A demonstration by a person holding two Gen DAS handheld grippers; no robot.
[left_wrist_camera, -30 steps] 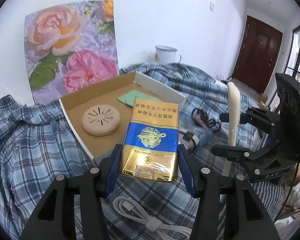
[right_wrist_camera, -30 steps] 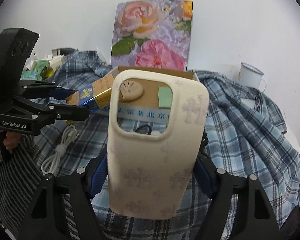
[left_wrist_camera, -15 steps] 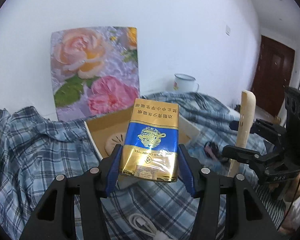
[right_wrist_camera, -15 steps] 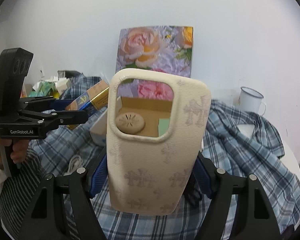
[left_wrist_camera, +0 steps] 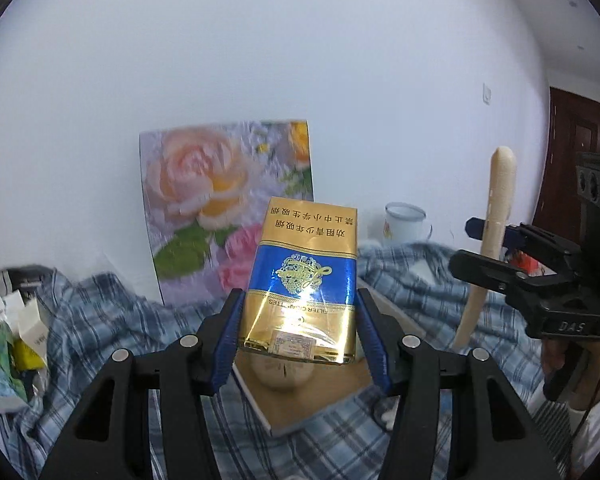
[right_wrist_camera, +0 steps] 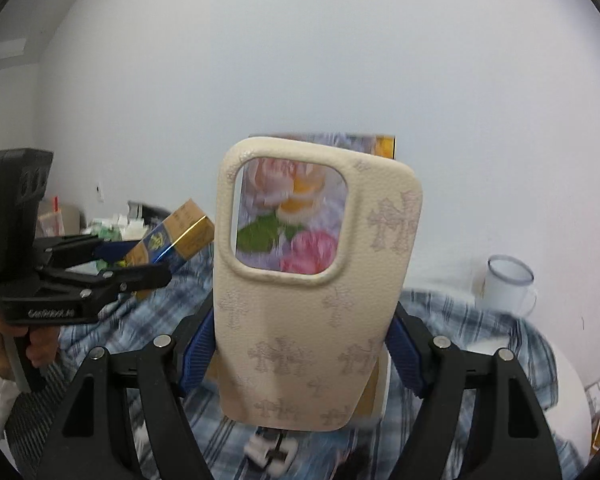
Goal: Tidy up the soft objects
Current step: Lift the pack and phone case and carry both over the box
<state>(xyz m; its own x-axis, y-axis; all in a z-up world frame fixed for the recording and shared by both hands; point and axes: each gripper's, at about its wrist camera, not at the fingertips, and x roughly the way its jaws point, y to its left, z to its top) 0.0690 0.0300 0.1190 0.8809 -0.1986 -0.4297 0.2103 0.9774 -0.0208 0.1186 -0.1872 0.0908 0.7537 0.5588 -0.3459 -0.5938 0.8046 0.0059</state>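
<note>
Left tongs (left_wrist_camera: 298, 334): clenched on a gold-and-blue cigarette pack (left_wrist_camera: 302, 280) — blue pads press its two long sides, print upside down to the camera, the pack raised clear of the cloth below.
Right tongs (right_wrist_camera: 298, 354): clenched on a cream phone case (right_wrist_camera: 316, 292) patterned with pale crosses — pads on its two long edges, camera cut-out at the top, the case standing nearly upright.
From the left view: the right tongs (left_wrist_camera: 490, 254) sit at the far right with the phone case seen edge-on, a thin cream strip; a hand (left_wrist_camera: 556, 354) grips the handle below.
From the right view: the left tongs (right_wrist_camera: 136, 262) reach in from the left, the cigarette pack tilted between them, a hand (right_wrist_camera: 4, 340) on the handle.
Cardboard box (left_wrist_camera: 320, 400): open, lying on the plaid cloth beneath the pack; a round beige disc (left_wrist_camera: 280, 372) with slits rests inside it.
Plaid cloth (left_wrist_camera: 100, 320): blue and white, rumpled, spread over the surface under everything.
Flower picture (left_wrist_camera: 220, 204): roses in peach and pink, leaning upright against the white wall behind the box.
Enamel mug (right_wrist_camera: 508, 284): white, standing far right by the wall.
Left edge: crumpled packaging (left_wrist_camera: 8, 344), blurred.
</note>
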